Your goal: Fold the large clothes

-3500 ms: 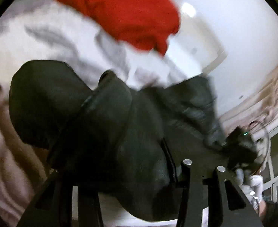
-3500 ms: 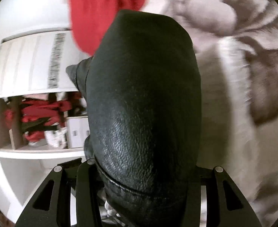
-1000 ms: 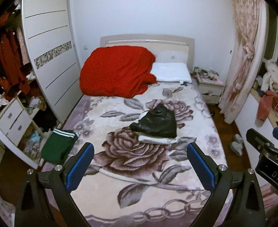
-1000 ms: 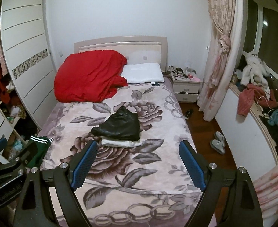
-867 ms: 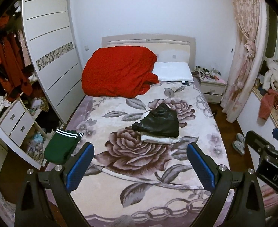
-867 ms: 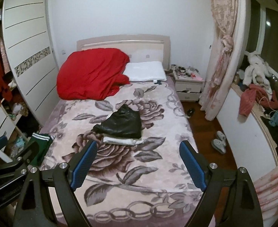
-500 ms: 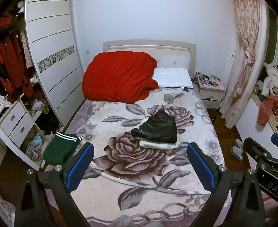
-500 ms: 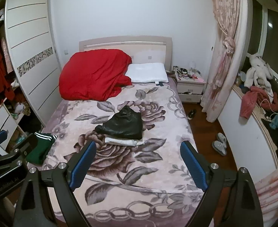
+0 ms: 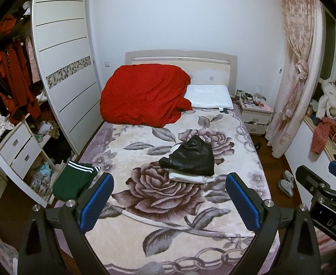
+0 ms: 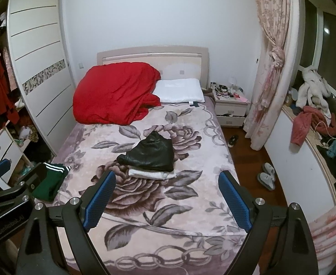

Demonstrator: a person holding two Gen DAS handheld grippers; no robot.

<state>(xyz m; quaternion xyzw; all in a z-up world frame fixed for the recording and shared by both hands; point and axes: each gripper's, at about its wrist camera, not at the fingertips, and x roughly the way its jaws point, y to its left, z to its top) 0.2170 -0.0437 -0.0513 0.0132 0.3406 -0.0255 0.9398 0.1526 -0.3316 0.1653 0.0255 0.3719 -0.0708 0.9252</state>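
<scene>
Left hand-held gripper (image 9: pixel 169 199): fingers wide apart, empty — above the bed's foot.
Right hand-held gripper (image 10: pixel 166 198): likewise spread.
Folded black jacket (image 9: pixel 194 159): mid-bed on white garment (image 9: pixel 190 178), open floral blanket (image 9: pixel 168 217) all around.
Change: both pulled back slightly — jacket unmoved.

Folded jacket (image 9: pixel 193 158) atop towel (image 9: pixel 190 178), mid-bed (image 9: pixel 145 206) (duvet (image 9: pixel 142 96) behind, pants (image 9: pixel 72 181) left).

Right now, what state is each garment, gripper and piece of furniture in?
black leather garment: folded, on the white one
white garment: folded, underneath
green garment: at bed's edge
left gripper: open, empty
right gripper: open, empty
nightstand drawer: ajar
</scene>
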